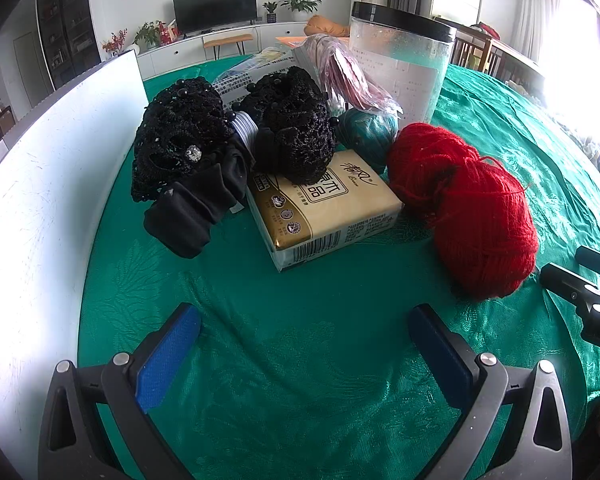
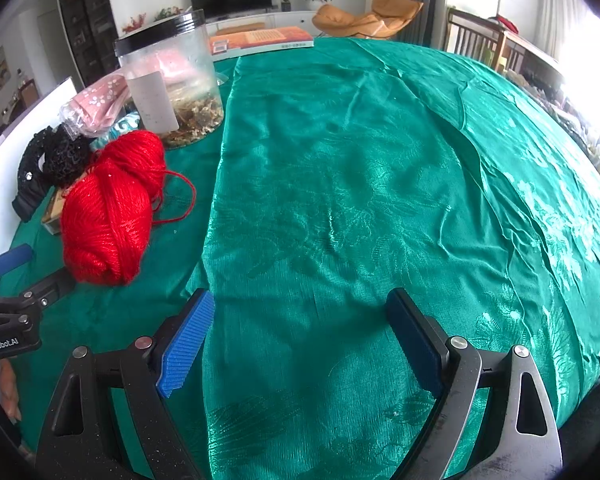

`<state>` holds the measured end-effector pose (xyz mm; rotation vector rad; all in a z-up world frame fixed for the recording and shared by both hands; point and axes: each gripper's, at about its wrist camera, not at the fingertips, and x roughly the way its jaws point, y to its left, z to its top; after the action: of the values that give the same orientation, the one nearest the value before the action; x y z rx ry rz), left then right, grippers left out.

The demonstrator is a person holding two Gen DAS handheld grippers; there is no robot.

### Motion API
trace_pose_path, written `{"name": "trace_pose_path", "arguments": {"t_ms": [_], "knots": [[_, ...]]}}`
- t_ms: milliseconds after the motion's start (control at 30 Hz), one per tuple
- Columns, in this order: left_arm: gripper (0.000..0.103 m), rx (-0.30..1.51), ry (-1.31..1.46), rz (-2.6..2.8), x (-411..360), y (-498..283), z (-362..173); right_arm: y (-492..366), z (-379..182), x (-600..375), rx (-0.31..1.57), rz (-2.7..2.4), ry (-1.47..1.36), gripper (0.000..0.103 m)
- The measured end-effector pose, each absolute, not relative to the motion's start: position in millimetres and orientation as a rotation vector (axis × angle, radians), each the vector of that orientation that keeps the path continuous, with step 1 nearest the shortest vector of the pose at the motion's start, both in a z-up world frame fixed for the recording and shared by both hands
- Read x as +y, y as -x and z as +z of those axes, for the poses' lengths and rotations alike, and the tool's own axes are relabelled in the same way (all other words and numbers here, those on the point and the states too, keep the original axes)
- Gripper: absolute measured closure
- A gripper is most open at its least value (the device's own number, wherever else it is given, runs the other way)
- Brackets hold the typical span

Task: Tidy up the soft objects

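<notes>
The red yarn ball (image 1: 466, 208) near the table's white board (image 1: 40, 200) looks light and squashy; pinch its thick middle. Left tool (image 1: 304, 344) and right tool (image 2: 300, 340) both hang spread, holding nothing.

Bright daylight, blown-out window glare at right, fisheye-bent dark corners

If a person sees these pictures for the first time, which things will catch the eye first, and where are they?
The bright red yarn ball stands out most, lying on the shiny green tablecloth at the right of the pile. Beside it a yellow tissue pack lies under black lacy fabric. Behind them rises a clear jar with a black lid.
</notes>
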<state>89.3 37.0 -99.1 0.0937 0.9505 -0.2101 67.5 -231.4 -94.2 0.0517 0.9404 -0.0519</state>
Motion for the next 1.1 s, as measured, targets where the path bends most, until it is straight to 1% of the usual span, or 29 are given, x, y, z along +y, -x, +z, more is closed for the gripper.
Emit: {"name": "trace_pose_path", "arguments": {"t_ms": [1100], "knots": [[0.000,0.950,-0.092,-0.210,37.1,-89.5,-99.2,-67.2,-93.7,-228.0,0.949,-0.058,-0.038,0.011]]}}
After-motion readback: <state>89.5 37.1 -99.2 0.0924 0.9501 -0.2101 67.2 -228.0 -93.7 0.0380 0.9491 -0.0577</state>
